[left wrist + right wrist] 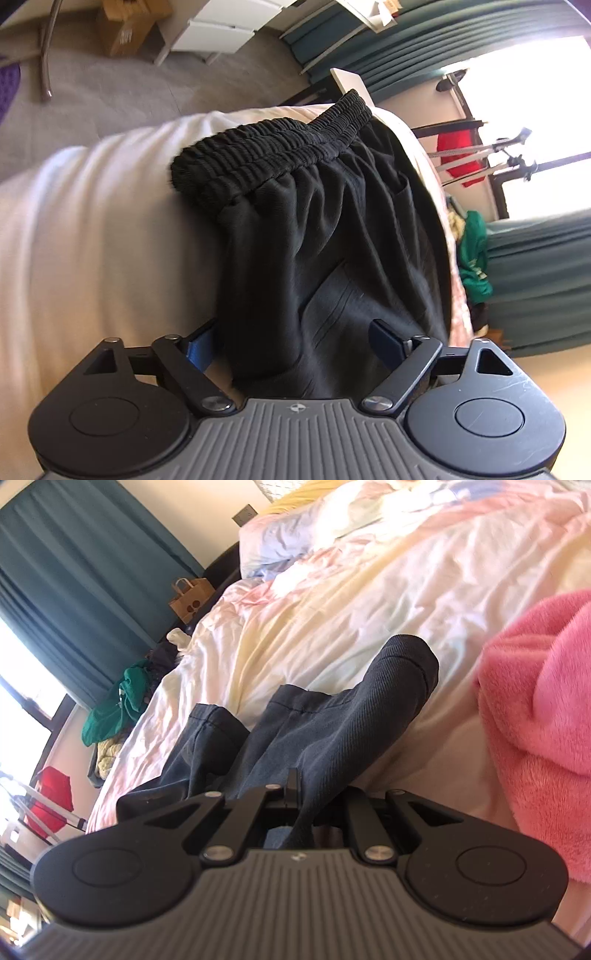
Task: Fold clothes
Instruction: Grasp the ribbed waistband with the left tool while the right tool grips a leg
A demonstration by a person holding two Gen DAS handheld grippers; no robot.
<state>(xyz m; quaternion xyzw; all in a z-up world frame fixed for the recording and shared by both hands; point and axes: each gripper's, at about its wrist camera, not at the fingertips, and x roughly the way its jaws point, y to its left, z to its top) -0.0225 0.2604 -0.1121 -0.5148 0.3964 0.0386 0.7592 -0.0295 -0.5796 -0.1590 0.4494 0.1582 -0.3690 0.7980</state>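
Jaws of my left gripper [295, 343] stood wide apart, straddling the black shorts [332, 229] without pinching them. My right gripper [291, 794] was shut tight on a fold of the same shorts [332, 731]. They lay rumpled on the bed [332, 602], leg hems bunched ahead of my right gripper. Cloth looked soft, light and limp, likely to sag between holds. Elastic waistband [273, 147], thick and ribbed, seemed the firmest place to grip. Pink fleece [543, 709] sat just beside. Green garment [118, 709] lay further off.
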